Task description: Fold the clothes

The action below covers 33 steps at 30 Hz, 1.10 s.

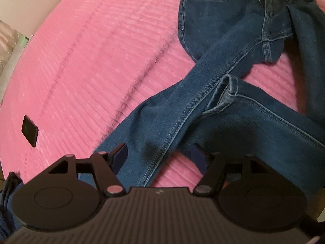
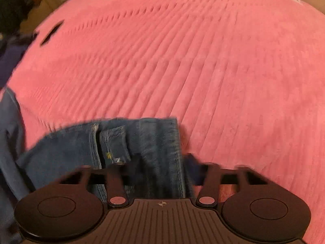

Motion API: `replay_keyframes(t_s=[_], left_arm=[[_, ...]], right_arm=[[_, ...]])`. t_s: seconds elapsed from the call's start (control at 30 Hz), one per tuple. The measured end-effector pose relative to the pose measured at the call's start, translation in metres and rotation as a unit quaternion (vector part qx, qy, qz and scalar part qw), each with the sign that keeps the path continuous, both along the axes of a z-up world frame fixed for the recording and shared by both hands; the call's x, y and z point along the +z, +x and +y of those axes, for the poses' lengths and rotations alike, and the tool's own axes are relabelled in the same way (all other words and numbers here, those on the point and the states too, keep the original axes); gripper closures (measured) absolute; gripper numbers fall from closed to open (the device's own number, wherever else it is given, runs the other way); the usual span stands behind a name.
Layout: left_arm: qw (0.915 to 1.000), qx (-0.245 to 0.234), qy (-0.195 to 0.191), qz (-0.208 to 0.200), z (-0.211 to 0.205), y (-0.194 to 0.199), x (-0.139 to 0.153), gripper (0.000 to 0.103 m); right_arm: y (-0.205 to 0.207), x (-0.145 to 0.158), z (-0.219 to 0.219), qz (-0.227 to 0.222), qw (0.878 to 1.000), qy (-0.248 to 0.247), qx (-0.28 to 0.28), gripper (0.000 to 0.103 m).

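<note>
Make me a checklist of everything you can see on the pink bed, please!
Surface: pink ribbed blanket covers the bed.
Job's things: blue jeans lie unfolded, legs crossing; waistband end sits between the right gripper's fingers.
Clutter: small black flat object on the blanket; bluish cloth at the left edge of the right view.
Grippers: left gripper open over a jeans leg; right gripper blurred, whether it grips is unclear.
Cables: nothing seen.
Surroundings: pale wall beyond the bed.
</note>
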<state>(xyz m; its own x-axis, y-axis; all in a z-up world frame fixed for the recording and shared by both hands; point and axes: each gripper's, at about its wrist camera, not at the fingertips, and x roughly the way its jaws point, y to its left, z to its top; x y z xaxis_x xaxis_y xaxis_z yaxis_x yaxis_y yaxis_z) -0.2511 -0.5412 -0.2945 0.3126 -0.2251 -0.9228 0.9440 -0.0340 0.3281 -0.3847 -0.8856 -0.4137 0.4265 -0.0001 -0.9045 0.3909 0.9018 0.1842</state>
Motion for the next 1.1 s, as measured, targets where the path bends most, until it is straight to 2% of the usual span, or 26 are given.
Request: replay_keyframes(t_s=[0.03, 0.07, 0.17, 0.23, 0.3, 0.33, 0.37, 0.47, 0.57, 0.67, 0.83, 0.93, 1.1], left_arm=[[1.0000, 0.002, 0.000, -0.003, -0.002, 0.001, 0.002, 0.037], [1.0000, 0.003, -0.002, -0.005, -0.005, 0.003, 0.005, 0.037], [0.9998, 0.002, -0.013, -0.015, -0.014, 0.010, 0.017, 0.037], [0.9995, 0.003, -0.022, -0.021, -0.018, 0.016, 0.021, 0.037], [0.9992, 0.006, -0.030, -0.026, -0.022, 0.023, 0.025, 0.036], [0.9991, 0.008, -0.032, -0.028, -0.023, 0.026, 0.025, 0.036], [0.9991, 0.010, -0.030, -0.029, -0.023, 0.028, 0.025, 0.036], [0.9991, 0.012, -0.023, -0.035, -0.016, 0.029, 0.024, 0.036], [0.9989, 0.021, -0.015, -0.040, 0.005, 0.030, 0.025, 0.035], [0.9982, 0.030, -0.004, -0.052, 0.032, 0.036, 0.024, 0.034], [0.9961, 0.044, 0.015, -0.075, 0.095, 0.055, 0.017, 0.033], [0.9953, 0.051, 0.021, -0.080, 0.135, 0.076, 0.006, 0.032], [0.9948, 0.048, 0.009, -0.089, 0.196, 0.128, -0.016, 0.032]], right_arm=[[-0.003, 0.004, 0.002, -0.007, 1.000, 0.001, -0.002, 0.086], [-0.008, 0.011, 0.002, -0.020, 1.000, 0.005, -0.006, 0.092], [-0.036, 0.055, 0.007, -0.081, 0.996, -0.023, -0.026, 0.094], [-0.070, 0.085, -0.009, -0.119, 0.987, -0.050, -0.098, 0.094], [-0.100, 0.096, -0.031, -0.134, 0.973, -0.065, -0.177, 0.094], [-0.111, 0.094, -0.039, -0.128, 0.968, -0.068, -0.207, 0.093], [-0.118, 0.089, -0.044, -0.112, 0.964, -0.072, -0.229, 0.085], [-0.127, 0.077, -0.041, -0.074, 0.956, -0.089, -0.268, 0.054], [-0.129, 0.079, -0.021, -0.076, 0.949, -0.090, -0.292, 0.051], [-0.115, 0.082, 0.003, -0.076, 0.952, -0.071, -0.288, 0.051], [-0.089, 0.091, 0.085, -0.080, 0.968, -0.038, -0.234, 0.049], [-0.066, 0.098, 0.154, -0.077, 0.975, -0.013, -0.207, 0.022], [-0.008, 0.098, 0.276, -0.057, 0.989, -0.012, -0.137, 0.022]])
